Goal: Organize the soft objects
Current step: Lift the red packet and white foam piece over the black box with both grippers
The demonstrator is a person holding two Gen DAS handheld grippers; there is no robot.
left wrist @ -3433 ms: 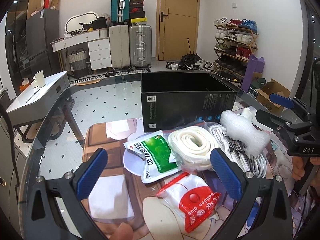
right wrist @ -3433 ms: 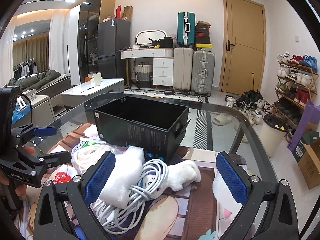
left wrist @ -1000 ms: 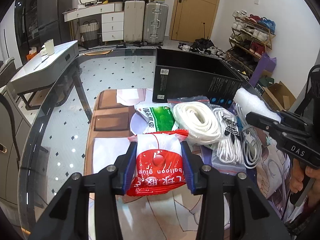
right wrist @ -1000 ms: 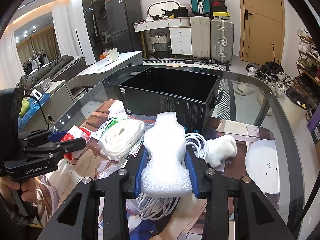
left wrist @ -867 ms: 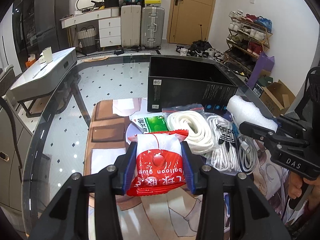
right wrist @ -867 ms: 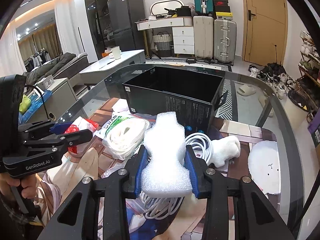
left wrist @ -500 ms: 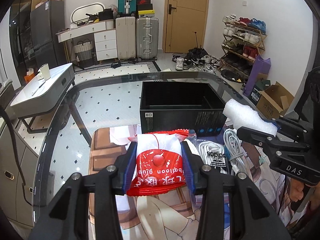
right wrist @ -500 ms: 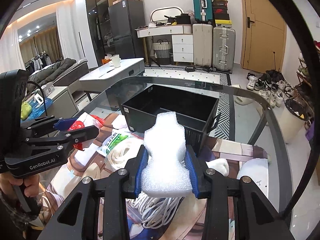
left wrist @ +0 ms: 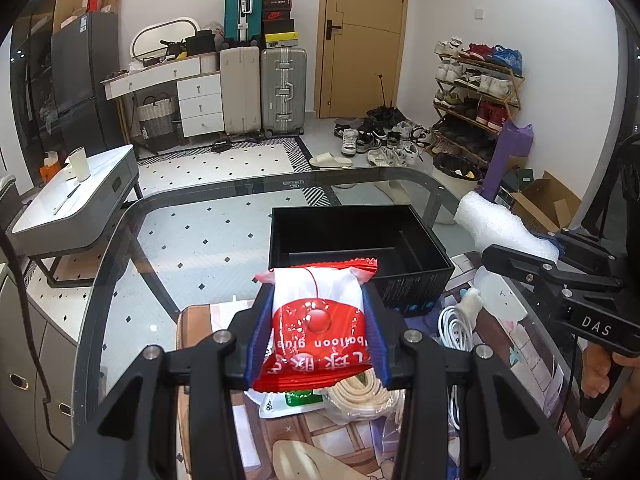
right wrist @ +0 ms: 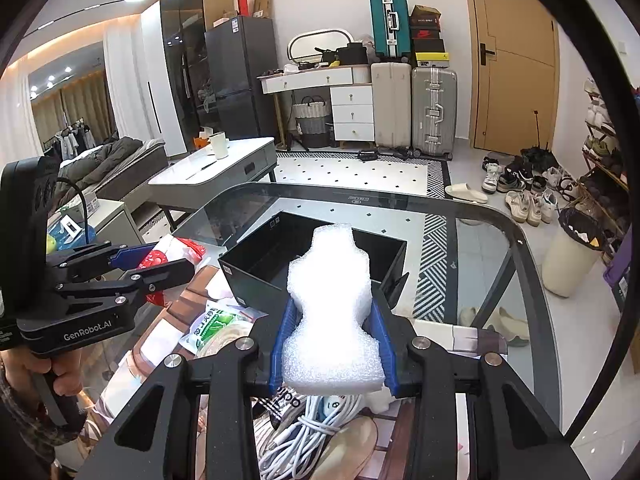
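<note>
My left gripper (left wrist: 318, 330) is shut on a red and white balloon glue packet (left wrist: 318, 332) and holds it above the table, in front of the open black box (left wrist: 352, 246). My right gripper (right wrist: 332, 344) is shut on a white foam wrap piece (right wrist: 332, 312) and holds it raised before the same black box (right wrist: 280, 258). The foam piece also shows in the left wrist view (left wrist: 500, 228), to the right of the box. The packet shows in the right wrist view (right wrist: 172, 254), to the left of the box.
On the patterned mat lie a green and white pouch (right wrist: 216, 326), a bagged white rope coil (left wrist: 360, 396), white cables (right wrist: 312, 420) and a white plush (left wrist: 496, 300). The glass table edge (left wrist: 120, 240) curves at left. A grey side table (left wrist: 76, 204) stands beyond.
Both grippers closed on their items, the left on the packet and the right on the foam, then lifted them and moved them toward the black box.
</note>
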